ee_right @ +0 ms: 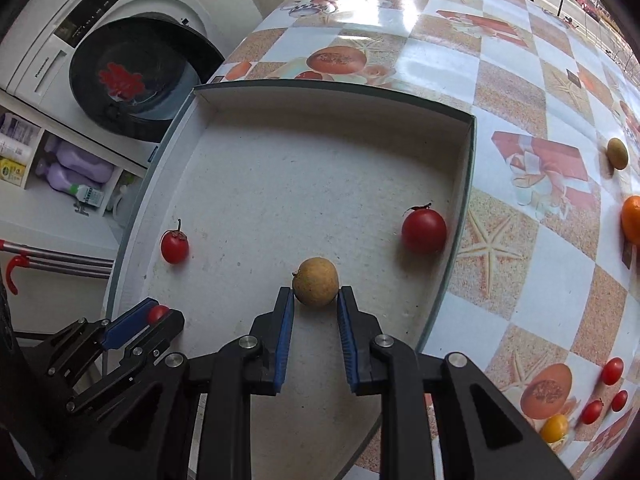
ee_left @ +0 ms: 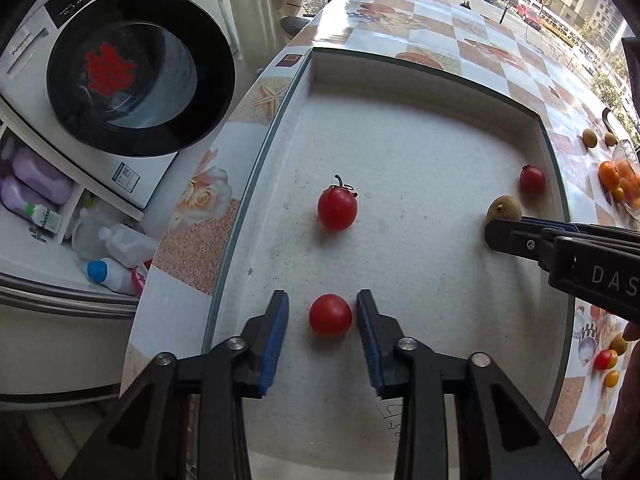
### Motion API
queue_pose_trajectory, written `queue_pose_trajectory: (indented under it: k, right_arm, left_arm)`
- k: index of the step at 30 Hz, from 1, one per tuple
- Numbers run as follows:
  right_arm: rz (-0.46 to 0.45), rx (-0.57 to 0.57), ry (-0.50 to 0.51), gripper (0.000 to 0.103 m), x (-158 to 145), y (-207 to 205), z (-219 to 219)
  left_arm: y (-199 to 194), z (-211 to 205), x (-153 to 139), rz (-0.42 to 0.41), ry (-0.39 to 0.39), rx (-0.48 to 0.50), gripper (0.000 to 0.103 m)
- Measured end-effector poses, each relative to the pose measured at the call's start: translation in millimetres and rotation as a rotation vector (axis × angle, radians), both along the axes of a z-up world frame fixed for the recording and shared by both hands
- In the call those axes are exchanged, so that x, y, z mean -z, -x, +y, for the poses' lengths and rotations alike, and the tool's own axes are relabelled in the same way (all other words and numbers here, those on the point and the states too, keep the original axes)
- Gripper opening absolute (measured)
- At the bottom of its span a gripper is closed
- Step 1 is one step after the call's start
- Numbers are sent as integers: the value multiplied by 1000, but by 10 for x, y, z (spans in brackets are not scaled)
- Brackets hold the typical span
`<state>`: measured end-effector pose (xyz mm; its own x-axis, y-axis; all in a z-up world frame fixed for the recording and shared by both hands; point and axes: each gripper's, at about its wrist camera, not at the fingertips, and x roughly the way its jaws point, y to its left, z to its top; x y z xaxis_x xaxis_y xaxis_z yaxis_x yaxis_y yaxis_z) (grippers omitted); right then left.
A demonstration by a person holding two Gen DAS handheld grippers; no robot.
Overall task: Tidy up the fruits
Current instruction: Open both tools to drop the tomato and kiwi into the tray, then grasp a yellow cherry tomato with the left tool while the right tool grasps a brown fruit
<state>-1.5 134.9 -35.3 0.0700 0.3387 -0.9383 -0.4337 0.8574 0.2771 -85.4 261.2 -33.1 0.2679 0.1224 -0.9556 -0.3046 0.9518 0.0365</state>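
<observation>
A shallow white tray [ee_left: 400,92] [ee_right: 320,100] lies on the patterned table. My left gripper [ee_left: 323,316] is open, its blue pads either side of a red cherry tomato [ee_left: 330,315] resting on the tray floor. Two more tomatoes lie in the tray: a stemmed one in the middle [ee_left: 337,207] [ee_right: 174,246] and one by the right wall [ee_left: 532,179] [ee_right: 424,230]. My right gripper [ee_right: 316,300] is open around a brown round fruit [ee_right: 315,281] [ee_left: 503,209] on the tray floor; a small gap shows at each pad.
Loose fruit lies on the table right of the tray: brown fruit [ee_right: 617,153], an orange [ee_right: 632,220], small tomatoes [ee_right: 612,371] and a yellow one [ee_right: 554,428]. A washing machine [ee_left: 120,80] and shelves with bottles stand left of the table.
</observation>
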Motion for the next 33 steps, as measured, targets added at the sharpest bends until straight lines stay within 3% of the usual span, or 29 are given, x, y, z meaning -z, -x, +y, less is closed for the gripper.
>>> queue_pose_trajectory:
  k: [1, 2, 3, 9, 15, 20, 27, 33]
  right_arm:
    - [9, 3, -10, 31, -4, -2, -11]
    - [14, 11, -13, 43, -12, -2, -22]
    - [10, 18, -26, 54, -28, -13, -7]
    - [-16, 67, -96, 79, -285, 61, -164]
    - [-38, 184, -94, 79, -458, 153, -645]
    - [-30, 327, -49, 79, -433, 256, -1240]
    - [-63, 548, 78, 79, -421, 532, -2163]
    - [-36, 712, 185, 79, -316, 827, -2876]
  left_arm:
    - [15, 9, -17, -13, 5, -2, 78]
    - [28, 6, -46, -30, 8, 2, 79]
    - [27, -13, -60, -28, -9, 10, 79]
    - [3, -83, -78, -1, -30, 48, 79]
    - [-51, -318, -170, -5, -45, 121, 79]
    - [-138, -686, -286, -30, -44, 227, 80]
    - [-308, -1346, -467, -70, 28, 387, 79]
    - [-428, -1932, -390, -63, 74, 522, 79]
